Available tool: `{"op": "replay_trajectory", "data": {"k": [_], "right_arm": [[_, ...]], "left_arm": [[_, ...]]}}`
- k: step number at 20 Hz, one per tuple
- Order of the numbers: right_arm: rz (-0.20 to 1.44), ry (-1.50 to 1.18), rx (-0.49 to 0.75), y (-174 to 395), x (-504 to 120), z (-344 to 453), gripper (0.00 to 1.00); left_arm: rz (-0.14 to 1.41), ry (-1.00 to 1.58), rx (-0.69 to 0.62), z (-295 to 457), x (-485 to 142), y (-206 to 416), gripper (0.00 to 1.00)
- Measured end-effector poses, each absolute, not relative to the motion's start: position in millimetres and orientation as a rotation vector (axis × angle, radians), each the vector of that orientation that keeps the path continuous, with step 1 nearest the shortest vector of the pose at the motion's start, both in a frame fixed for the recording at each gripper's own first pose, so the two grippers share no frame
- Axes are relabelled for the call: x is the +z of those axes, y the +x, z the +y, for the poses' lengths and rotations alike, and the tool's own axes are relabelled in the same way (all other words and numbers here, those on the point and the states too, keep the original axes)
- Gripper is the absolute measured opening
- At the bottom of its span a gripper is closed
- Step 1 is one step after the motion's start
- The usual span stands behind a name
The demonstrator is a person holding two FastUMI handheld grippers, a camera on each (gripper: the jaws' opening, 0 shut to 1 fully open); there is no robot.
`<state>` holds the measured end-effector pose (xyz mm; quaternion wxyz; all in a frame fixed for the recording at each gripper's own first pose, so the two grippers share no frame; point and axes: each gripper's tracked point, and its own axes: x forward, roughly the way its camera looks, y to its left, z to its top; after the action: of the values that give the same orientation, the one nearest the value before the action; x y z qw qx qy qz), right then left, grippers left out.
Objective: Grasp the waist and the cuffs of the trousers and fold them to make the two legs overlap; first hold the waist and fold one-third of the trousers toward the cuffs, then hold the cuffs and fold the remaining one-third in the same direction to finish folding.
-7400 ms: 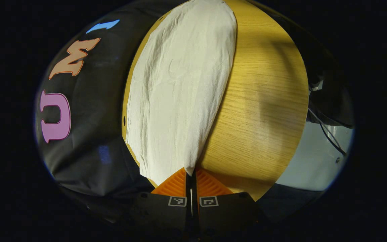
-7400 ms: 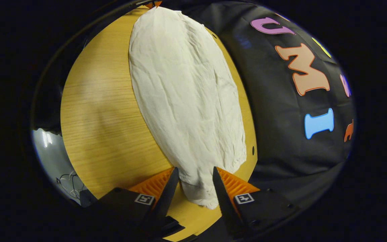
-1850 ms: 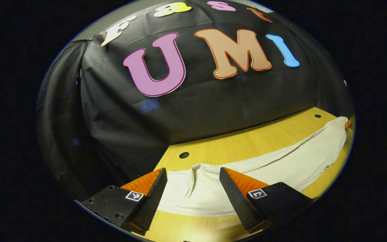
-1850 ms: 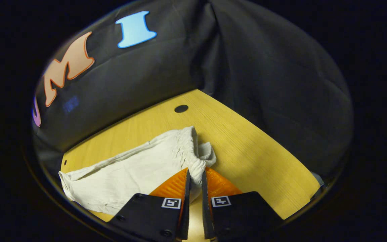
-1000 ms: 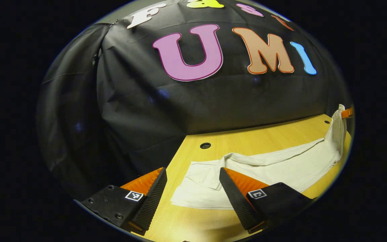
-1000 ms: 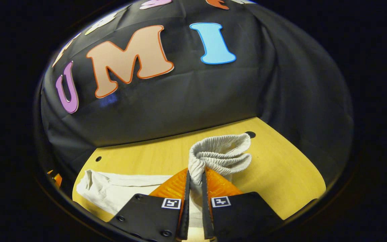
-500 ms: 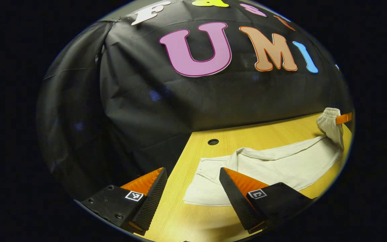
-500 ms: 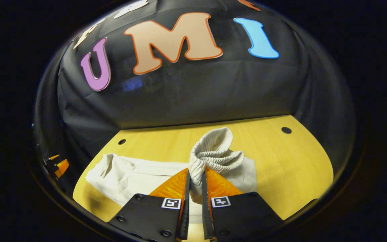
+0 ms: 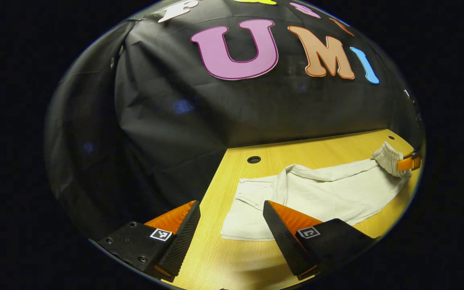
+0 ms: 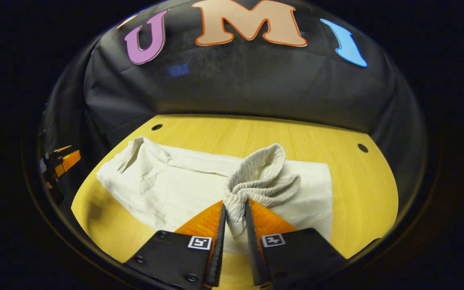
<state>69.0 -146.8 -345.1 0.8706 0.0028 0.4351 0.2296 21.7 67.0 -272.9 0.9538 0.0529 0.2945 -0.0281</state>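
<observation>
On table (image 10: pixel 361 189): trousers (image 10: pixel 167 185) lengthwise along wall, waist (image 10: pixel 262 177) in right gripper (image 10: pixel 235 213).

trousers (image 10: pixel 167 181): matt crinkled cloth, ribbed gathered waist (image 10: pixel 262 177); table (image 10: pixel 361 189): smooth wood grain; wall (image 9: pixel 167 133): black cloth, faint sheen.

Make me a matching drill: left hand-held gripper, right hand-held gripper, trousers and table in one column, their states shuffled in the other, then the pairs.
1. left hand-held gripper
2. right hand-held gripper
3. trousers
4. table

A. lying partly folded, pale
B. open, holding nothing
C. wooden, with small round holes
D. shut on the gathered waistband

Pairs: 1-B, 2-D, 3-A, 4-C
</observation>
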Motion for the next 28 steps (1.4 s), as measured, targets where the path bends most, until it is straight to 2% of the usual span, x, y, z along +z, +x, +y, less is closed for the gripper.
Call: {"op": "replay_trajectory", "data": {"k": [3,7,8,9,10,11,12,13,14,15,16,17,18,21,22,23,25,26,27,28], "right_arm": [[0.840,0.039,0.523,66,-303,-151,1.00],[0.832,0.040,0.487,59,-295,-161,0.96],[0.826,0.034,0.479,58,-295,-162,0.92],[0.823,0.029,0.471,58,-294,-163,0.92],[0.823,0.024,0.462,57,-293,-165,0.97],[0.822,0.020,0.454,56,-292,-168,0.92],[0.822,0.015,0.446,55,-292,-169,0.97],[0.822,0.011,0.439,54,-292,-172,0.92],[0.823,0.007,0.434,52,-292,-173,0.97],[0.824,0.002,0.428,51,-292,-175,0.92],[0.825,-0.005,0.423,50,-293,-177,0.92],[0.825,-0.010,0.418,49,-293,-179,0.92],[0.826,-0.014,0.414,49,-293,-181,0.97],[0.828,-0.024,0.404,47,-295,-188,0.92],[0.832,-0.022,0.401,46,-295,-190,0.97],[0.837,-0.015,0.397,46,-296,-192,0.92],[0.847,-0.002,0.390,45,-298,-195,0.92],[0.849,0.000,0.388,45,-299,-196,0.97],[0.852,0.001,0.387,45,-299,-197,0.97],[0.855,0.003,0.389,44,-300,-197,0.92]], "left_arm": [[0.628,0.078,-0.076,69,-289,22,0.96],[0.676,0.046,-0.107,68,-319,26,0.97],[0.696,0.040,-0.117,69,-327,25,0.97],[0.714,0.037,-0.120,71,-334,24,0.97],[0.732,0.031,-0.124,72,-343,25,0.97],[0.748,0.024,-0.125,73,-350,26,0.97],[0.764,0.021,-0.122,73,-360,29,0.97],[0.783,0.017,-0.121,74,-368,30,0.97],[0.802,0.014,-0.119,74,-377,30,0.97],[0.818,0.013,-0.119,74,-384,31,0.97],[0.831,0.012,-0.119,73,-391,32,0.92],[0.844,0.013,-0.118,73,-395,32,0.97],[0.852,0.011,-0.116,73,-400,33,0.97],[0.885,-0.010,-0.115,72,-407,28,0.97],[0.864,-0.024,-0.116,72,-406,31,0.97],[0.870,-0.036,-0.112,72,-406,31,0.95],[0.859,-0.078,-0.103,69,-407,31,0.95],[0.860,-0.084,-0.100,70,-408,31,0.95],[0.863,-0.087,-0.108,68,-409,30,0.92],[0.860,-0.093,-0.122,65,-408,30,0.88]]}}
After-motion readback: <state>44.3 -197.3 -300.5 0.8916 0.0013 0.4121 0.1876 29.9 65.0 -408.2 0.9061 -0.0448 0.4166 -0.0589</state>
